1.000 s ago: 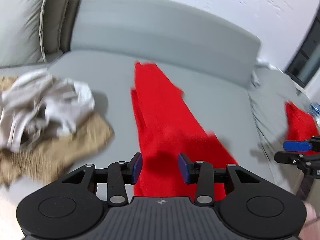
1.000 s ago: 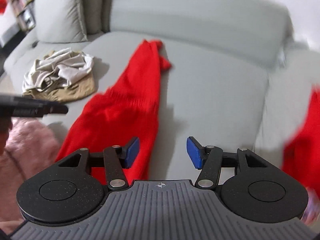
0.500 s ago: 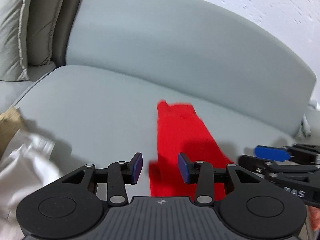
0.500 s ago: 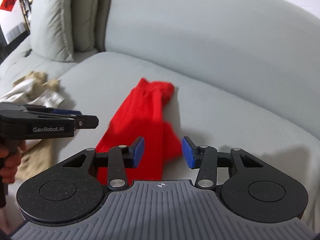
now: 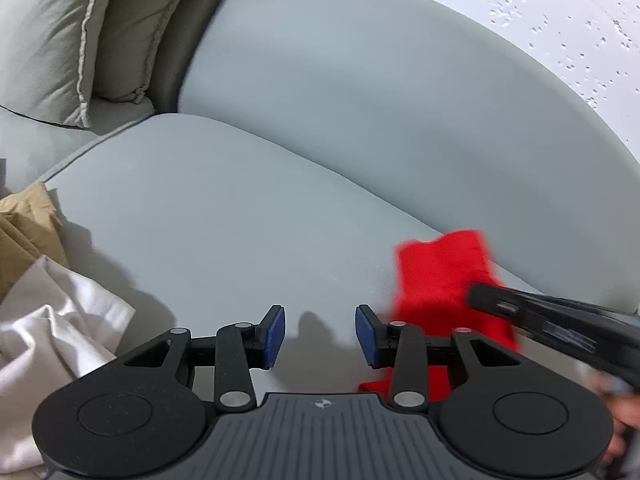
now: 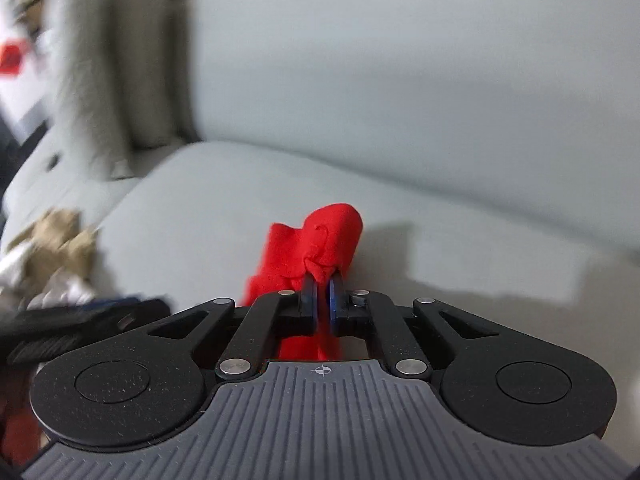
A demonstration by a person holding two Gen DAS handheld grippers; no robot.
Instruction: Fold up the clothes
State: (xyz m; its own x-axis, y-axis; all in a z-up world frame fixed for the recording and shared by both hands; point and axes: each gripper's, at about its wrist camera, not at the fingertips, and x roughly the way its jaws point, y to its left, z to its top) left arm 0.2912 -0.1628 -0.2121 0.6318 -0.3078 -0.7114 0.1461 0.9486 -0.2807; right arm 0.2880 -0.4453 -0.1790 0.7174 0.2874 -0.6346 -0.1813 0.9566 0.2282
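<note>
A red garment (image 5: 444, 288) lies on the grey sofa seat (image 5: 224, 216), its far end near the backrest. In the right wrist view my right gripper (image 6: 322, 292) is shut on a bunched fold of the red garment (image 6: 320, 240), which rises in a hump ahead of the blue pads. My left gripper (image 5: 320, 334) is open just left of the garment, over bare seat, nothing between its fingers. In the left wrist view the right gripper shows as a blurred black bar over the cloth. The garment's near part is hidden behind both grippers.
A heap of white (image 5: 52, 332) and tan (image 5: 24, 232) clothes lies at the left of the seat. Grey cushions (image 5: 80, 40) stand in the back left corner. The sofa backrest (image 5: 360, 100) runs behind. A hand shows at the right edge (image 5: 620, 420).
Both grippers moved forward toward the garment's far end. The right gripper went from open to shut on the red cloth and bunched it. The left gripper shifted left, off the garment.
</note>
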